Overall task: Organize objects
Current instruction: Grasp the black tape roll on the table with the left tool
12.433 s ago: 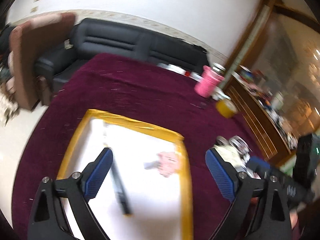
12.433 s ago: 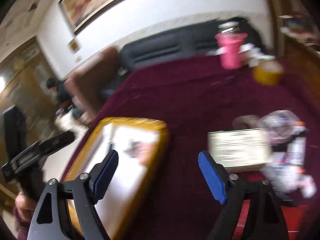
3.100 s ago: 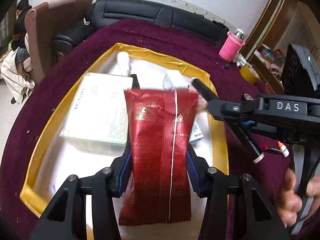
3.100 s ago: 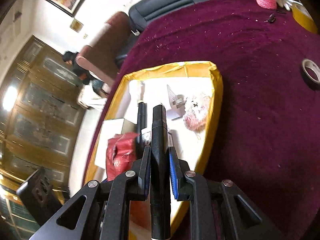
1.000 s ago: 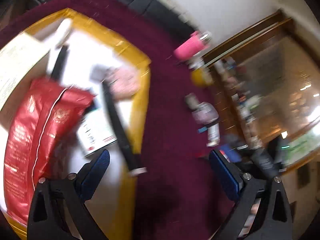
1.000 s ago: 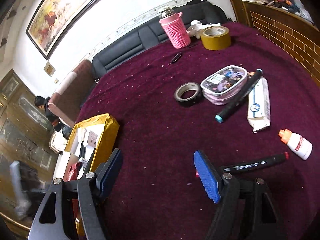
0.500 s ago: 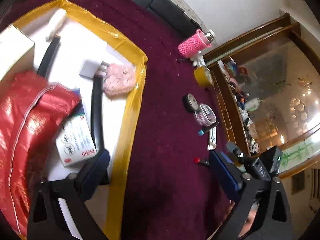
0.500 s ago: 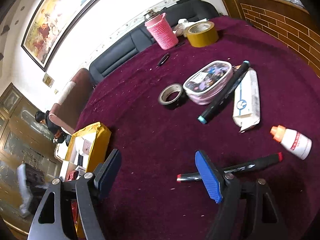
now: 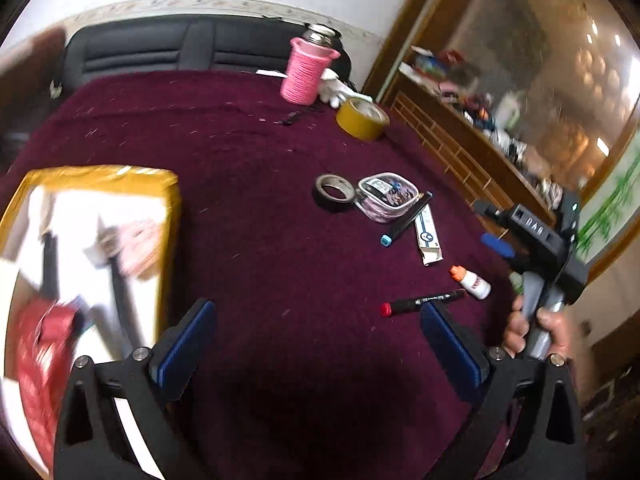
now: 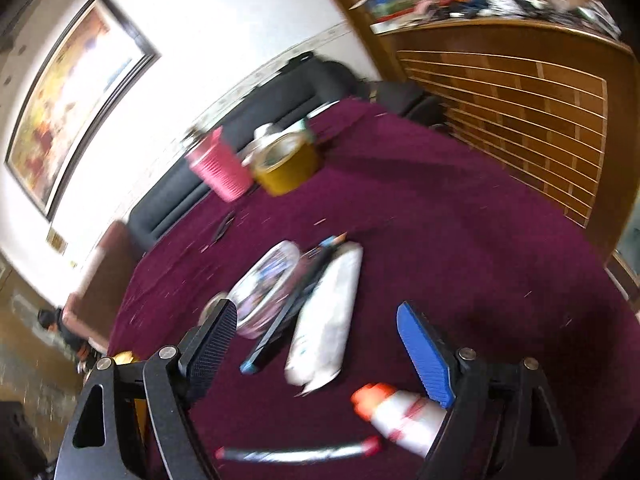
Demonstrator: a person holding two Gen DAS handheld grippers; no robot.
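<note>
My left gripper [image 9: 320, 340] is open and empty over the maroon cloth, right of the yellow-rimmed tray [image 9: 170, 200]. The tray holds a red bag [image 9: 36, 356], a pink plush [image 9: 140, 240] and black markers. My right gripper [image 10: 316, 340] has its jaws opening. The white box [image 10: 328, 320] and blue-capped marker [image 10: 280, 328] lie beyond them, untouched. A clear pink case [image 10: 264, 288] lies left of the marker. The orange-capped bottle [image 10: 400, 412] sits by the right finger. A red-capped marker [image 10: 300, 454] lies below it.
A grey tape roll [image 9: 335, 196] lies beside the case. A pink knitted cup [image 9: 306, 72] and a yellow tape roll [image 9: 362, 118] stand at the far edge. A black sofa [image 9: 160, 52] is behind, a wooden cabinet [image 9: 460, 152] to the right.
The left view has swung from the tray toward the loose items. The right gripper has closed in on the case, marker and box, and its jaws stand slightly wider.
</note>
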